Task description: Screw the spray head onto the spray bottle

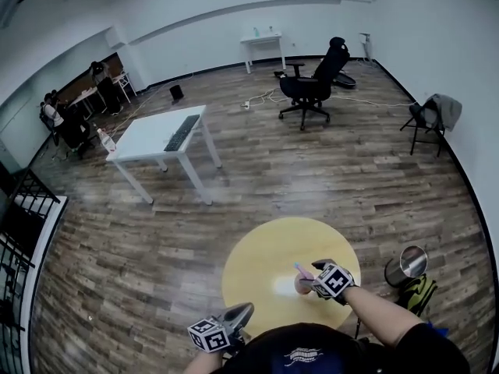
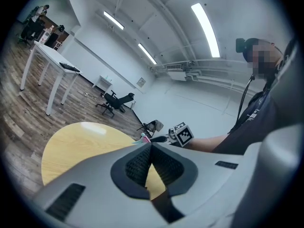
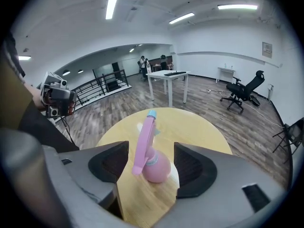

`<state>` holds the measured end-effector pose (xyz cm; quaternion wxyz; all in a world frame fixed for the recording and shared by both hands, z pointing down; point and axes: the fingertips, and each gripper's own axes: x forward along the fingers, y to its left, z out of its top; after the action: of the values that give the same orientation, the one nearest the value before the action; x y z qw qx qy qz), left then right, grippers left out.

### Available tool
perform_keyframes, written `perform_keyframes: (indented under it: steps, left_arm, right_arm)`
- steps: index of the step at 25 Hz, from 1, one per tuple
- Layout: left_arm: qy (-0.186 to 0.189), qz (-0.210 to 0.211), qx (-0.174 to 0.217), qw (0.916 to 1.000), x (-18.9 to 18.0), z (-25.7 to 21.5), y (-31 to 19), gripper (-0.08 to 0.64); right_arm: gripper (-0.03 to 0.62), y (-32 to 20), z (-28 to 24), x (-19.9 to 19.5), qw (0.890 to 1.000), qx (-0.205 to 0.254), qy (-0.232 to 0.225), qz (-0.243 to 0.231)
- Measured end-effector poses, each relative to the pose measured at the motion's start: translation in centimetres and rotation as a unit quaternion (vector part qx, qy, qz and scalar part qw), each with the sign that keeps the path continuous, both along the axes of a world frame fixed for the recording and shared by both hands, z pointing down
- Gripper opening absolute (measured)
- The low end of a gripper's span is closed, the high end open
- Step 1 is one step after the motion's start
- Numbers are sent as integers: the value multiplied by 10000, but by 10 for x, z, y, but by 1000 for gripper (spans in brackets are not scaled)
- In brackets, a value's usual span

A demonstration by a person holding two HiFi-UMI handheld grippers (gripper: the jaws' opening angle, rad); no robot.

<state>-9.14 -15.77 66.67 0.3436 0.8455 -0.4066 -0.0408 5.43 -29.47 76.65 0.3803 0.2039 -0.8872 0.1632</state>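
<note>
A small round pink spray bottle (image 3: 159, 169) stands on the yellow round table (image 3: 194, 127). A pink spray head (image 3: 144, 144) with a blue nozzle sits on top of it. My right gripper (image 3: 152, 165) is open, one jaw on each side of the bottle, and neither pad presses on it. In the head view the bottle (image 1: 302, 284) is at the table's near right, just left of the right gripper (image 1: 314, 277). My left gripper (image 2: 151, 146) is shut and empty, off the table's near left edge (image 1: 238, 315). Its view shows the right gripper (image 2: 164, 139) far across the table (image 2: 80, 141).
A metal bin (image 1: 407, 265) and a green bag (image 1: 421, 291) stand right of the table. Farther off are a white desk (image 1: 160, 135), an office chair (image 1: 312, 88) and a folding chair with cloth (image 1: 429, 119). People sit at the far left (image 1: 58, 119).
</note>
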Motion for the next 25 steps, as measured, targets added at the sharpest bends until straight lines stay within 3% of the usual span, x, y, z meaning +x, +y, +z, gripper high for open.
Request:
perform_keyframes:
  steps: [5,10,12,14,16,18,20,21,24,25]
  left_arm:
    - [-29,125,76,9999,7,-7,1,17]
    - [-162,477,140,9986,-23,-6,0,18]
    - [-181,609,182,9978,-34,-5,-6,18]
    - [-147,665,173,9975,-42,-2,-12,17]
    - [-145,674,157,9975,-47,-1,-18,18]
    - [-168,773,277,9965,-45,-11,-25,18]
    - [-170,1081,578,9923,-32,-32,-31,41]
    - [-185,1282,757,9887,-22,-45,-33,113]
    - [-429,1791,1315,9741,14,-82,-33,428]
    - [-540,1859,1532,9691,26,-94,-32,451]
  right_arm:
    - [296,-3,1,-1,9999,85,148,7]
    - [293,4,38,-13,9971,62,761,62]
    - [176,4,47,-16,9964,71,831,138]
    - [171,3,42,-16,9977,-204,428,476]
    - [166,-1,5,-20,9912,-563,-596,1043]
    - [166,-5,-57,-22,9665,-766,-1914,1529]
    - [166,-2,-127,-20,9297,-784,-3170,1701]
    - [166,2,-159,-17,9112,-738,-3671,1720]
    - [166,20,-223,-9,8636,-720,-4673,1749]
    - [166,29,-235,-9,8516,-787,-4888,1721]
